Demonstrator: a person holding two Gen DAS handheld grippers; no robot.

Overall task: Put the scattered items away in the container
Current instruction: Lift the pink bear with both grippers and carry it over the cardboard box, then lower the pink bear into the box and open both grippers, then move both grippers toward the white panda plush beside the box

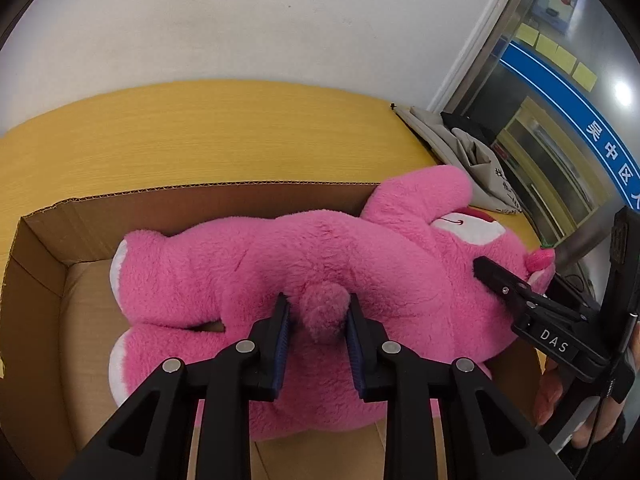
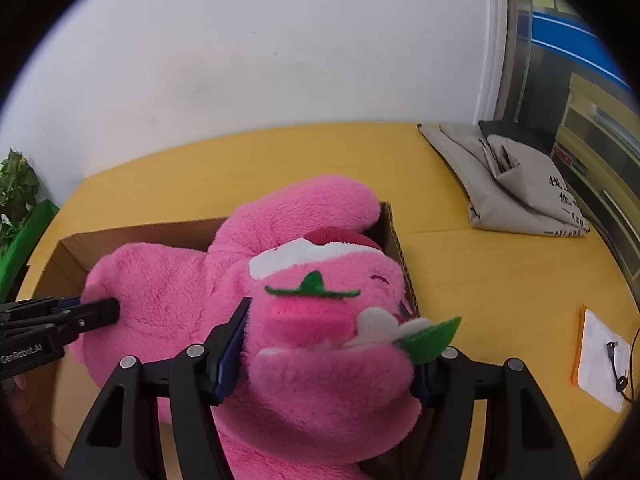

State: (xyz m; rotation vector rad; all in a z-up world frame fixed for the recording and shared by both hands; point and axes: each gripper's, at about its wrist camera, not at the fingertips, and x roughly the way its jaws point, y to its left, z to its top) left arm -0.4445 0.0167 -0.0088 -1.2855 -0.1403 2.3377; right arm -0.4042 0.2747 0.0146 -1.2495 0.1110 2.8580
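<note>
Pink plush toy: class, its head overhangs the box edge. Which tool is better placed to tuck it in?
Right. The right tool straddles the plush toy head at the cardboard box edge; the left tool brackets its tail.

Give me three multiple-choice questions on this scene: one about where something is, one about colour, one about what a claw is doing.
1. Where does the plush bear lie?
A. in the cardboard box, head over its end wall
B. on the folded grey bag
C. on the floor

2. What colour is the leaf on the bear's head?
A. blue
B. green
C. yellow

3. What is the left claw doing?
A. hanging open above bare table
B. clamping the box wall
C. closing on the bear's tail

Answers:
1 A: the body fills the box, the head pokes past its end.
2 B: the felt leaf is green.
3 C: both pads sit tight against the tail.
</note>
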